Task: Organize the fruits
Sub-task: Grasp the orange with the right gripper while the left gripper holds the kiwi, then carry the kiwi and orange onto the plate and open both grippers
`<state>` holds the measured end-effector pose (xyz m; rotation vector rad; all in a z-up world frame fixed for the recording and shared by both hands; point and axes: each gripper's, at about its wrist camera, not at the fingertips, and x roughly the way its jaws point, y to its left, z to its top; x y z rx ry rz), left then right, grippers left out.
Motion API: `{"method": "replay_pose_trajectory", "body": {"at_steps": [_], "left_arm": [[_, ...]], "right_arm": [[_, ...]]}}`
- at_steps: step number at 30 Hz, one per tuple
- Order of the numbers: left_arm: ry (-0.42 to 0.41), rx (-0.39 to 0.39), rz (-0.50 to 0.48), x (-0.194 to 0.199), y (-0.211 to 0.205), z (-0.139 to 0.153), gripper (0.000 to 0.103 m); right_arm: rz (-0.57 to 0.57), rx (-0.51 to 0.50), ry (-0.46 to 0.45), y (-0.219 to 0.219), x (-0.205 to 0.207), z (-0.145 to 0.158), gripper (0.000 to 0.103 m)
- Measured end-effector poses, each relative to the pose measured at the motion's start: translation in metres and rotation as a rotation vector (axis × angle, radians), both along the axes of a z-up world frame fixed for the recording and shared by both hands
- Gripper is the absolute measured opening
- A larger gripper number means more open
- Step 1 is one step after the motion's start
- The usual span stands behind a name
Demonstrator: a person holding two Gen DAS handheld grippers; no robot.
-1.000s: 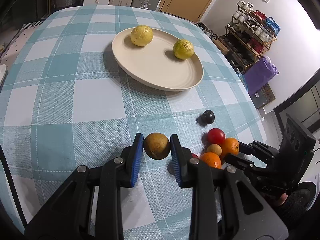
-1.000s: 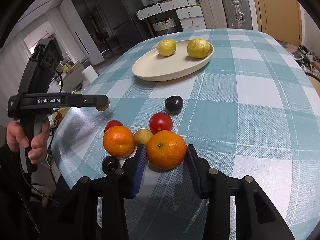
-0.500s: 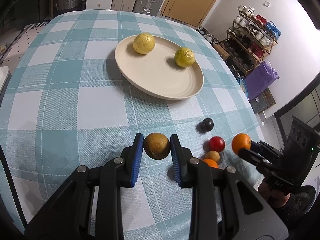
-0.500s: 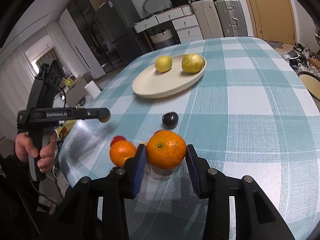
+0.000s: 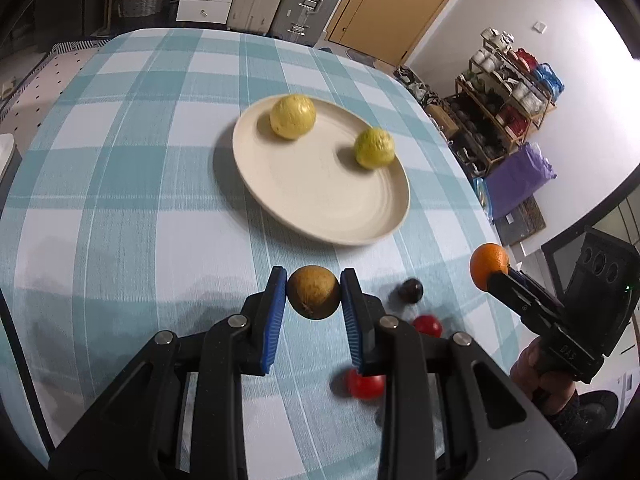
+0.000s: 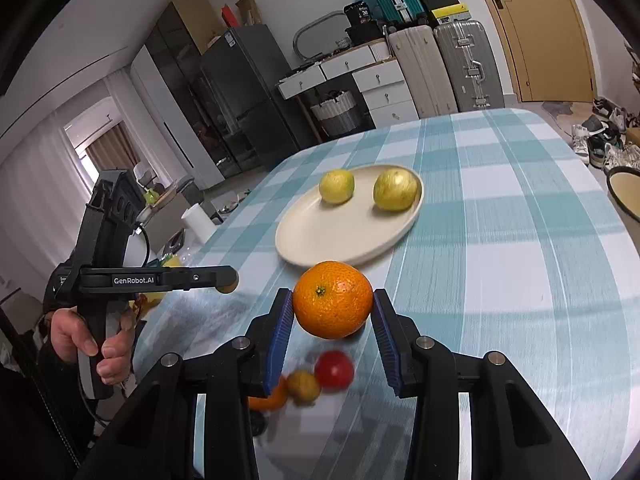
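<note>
My left gripper [image 5: 313,294] is shut on a round brown fruit [image 5: 313,292], held above the checked tablecloth short of the cream plate [image 5: 320,204]. Two yellow-green fruits [image 5: 292,116] [image 5: 374,147] lie on that plate. My right gripper [image 6: 332,308] is shut on an orange [image 6: 333,299], lifted off the table; the left wrist view shows the same orange [image 5: 489,266] at the right. Below it, blurred, lie a red tomato [image 6: 334,369], a small brown fruit [image 6: 303,387] and another orange [image 6: 272,398]. A dark plum [image 5: 411,290] rests near the tomatoes [image 5: 428,325] [image 5: 366,385].
The table [image 5: 120,208] has a blue-white checked cloth, with its edge close on the right. A bowl rim [image 6: 624,192] shows at the far right of the right wrist view. Suitcases, drawers and a shoe rack stand beyond the table.
The right gripper has lifted the orange off the table, away from the fruit cluster. The left gripper with the brown fruit has moved a little toward the plate.
</note>
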<state>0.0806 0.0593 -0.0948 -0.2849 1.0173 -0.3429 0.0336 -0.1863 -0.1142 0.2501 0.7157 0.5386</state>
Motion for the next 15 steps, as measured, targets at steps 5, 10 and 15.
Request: {"method": "replay_pose_trajectory", "body": {"at_steps": [5, 10, 15], "left_arm": [[0.009, -0.010, 0.013, 0.026, 0.002, 0.002, 0.024], [0.014, 0.000, 0.004, 0.053, -0.002, 0.005, 0.024], [0.018, 0.004, 0.019, 0.081, 0.001, 0.003, 0.025]], "right_arm": [[0.014, 0.011, -0.005, 0.002, 0.022, 0.008, 0.041], [0.018, 0.016, -0.012, 0.007, 0.049, 0.016, 0.041], [0.031, 0.012, 0.000, 0.013, 0.078, 0.022, 0.041]]}}
